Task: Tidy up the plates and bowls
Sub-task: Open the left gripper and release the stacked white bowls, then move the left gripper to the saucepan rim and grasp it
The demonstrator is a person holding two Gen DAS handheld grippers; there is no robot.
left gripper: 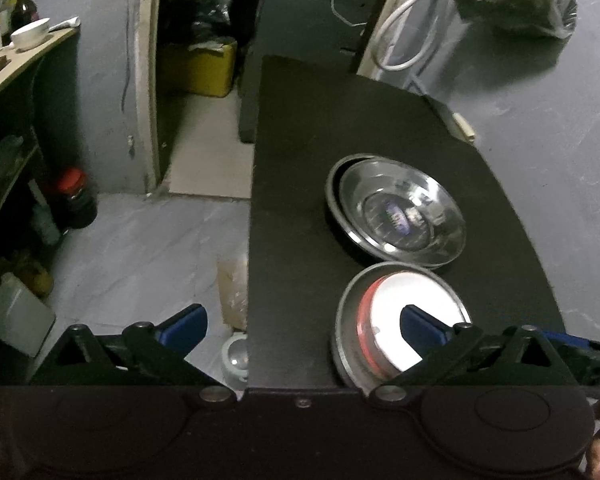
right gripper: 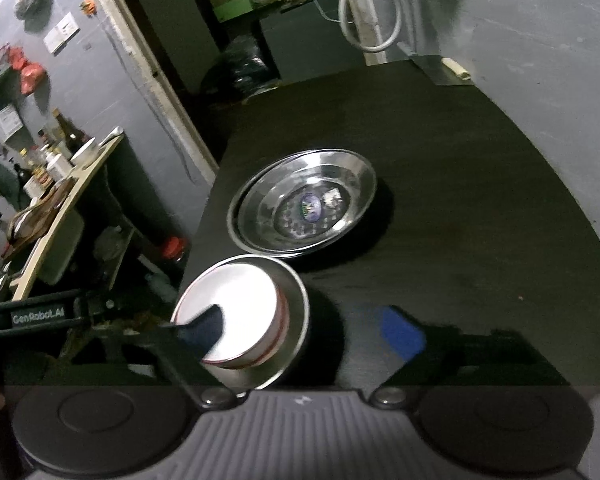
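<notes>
Steel plates: two shallow shiny steel plates stacked one in the other, the upper one shifted slightly so the lower rim shows at the far left; a blue-purple sticker sits in the middle of the top one.
Bowl stack: a white bowl with a red band sits inside a grey metal bowl; the white one sits tilted, off to one side of the metal rim.
Where they lie: both stacks rest on the dark surface, the bowl stack nearer the cameras, the plates just behind it, their rims close together, touching or not I cannot tell.
Left tongs: spread wide, nothing between the blue pads; in the left wrist view one pad shows in front of the white bowl, the other hangs past the surface's left edge, over the floor.
Right tongs: spread wide and empty; one finger shows in front of the white bowl, the other over bare surface to the right.
Edges: the surface's left edge runs straight, close to the bowl stack; the far and right edges curve away.
Open room: broad bare surface to the right of and behind the plates; left of the edge a grey tiled floor, then a cluttered shelf.
</notes>
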